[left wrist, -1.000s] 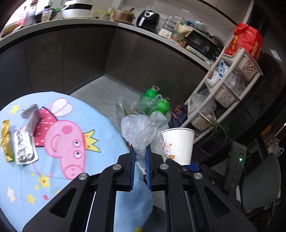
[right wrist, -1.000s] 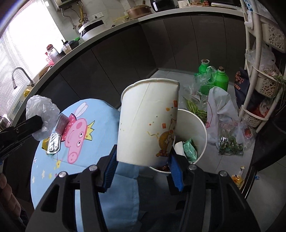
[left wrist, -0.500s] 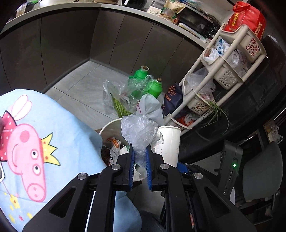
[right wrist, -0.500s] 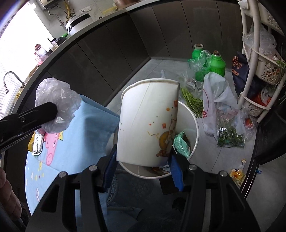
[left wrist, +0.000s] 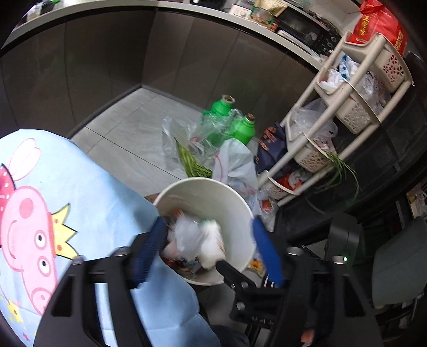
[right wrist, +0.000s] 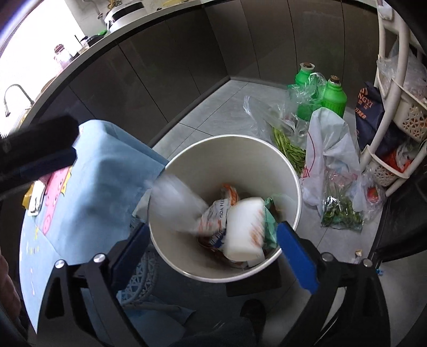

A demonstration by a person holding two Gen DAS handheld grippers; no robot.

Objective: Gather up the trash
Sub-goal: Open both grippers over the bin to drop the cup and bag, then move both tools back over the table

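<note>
While both grippers hang over the bin (right wrist: 224, 202), the left gripper (left wrist: 208, 251) and right gripper (right wrist: 213, 248) stand wide and empty. The cup (right wrist: 245, 227) lies inside among wrappers; the bag (right wrist: 176, 197), blurred, appears to be falling in at the bin's 9 o'clock rim. Keep the jaws apart and centred until both settle. More wrappers (right wrist: 33, 197) wait on the table (right wrist: 88, 192), at 9 o'clock.

A home kitchen: a curved counter (left wrist: 186, 10) over dark cabinets (left wrist: 106, 66) carries a toaster oven (left wrist: 307, 29), and a tap (right wrist: 16, 93) stands by the bright window. A tiered basket rack (left wrist: 347, 101) holds bags; green bottles (right wrist: 320, 93) and bagged beans (right wrist: 288, 144) sit on the tiled floor (left wrist: 128, 128).
</note>
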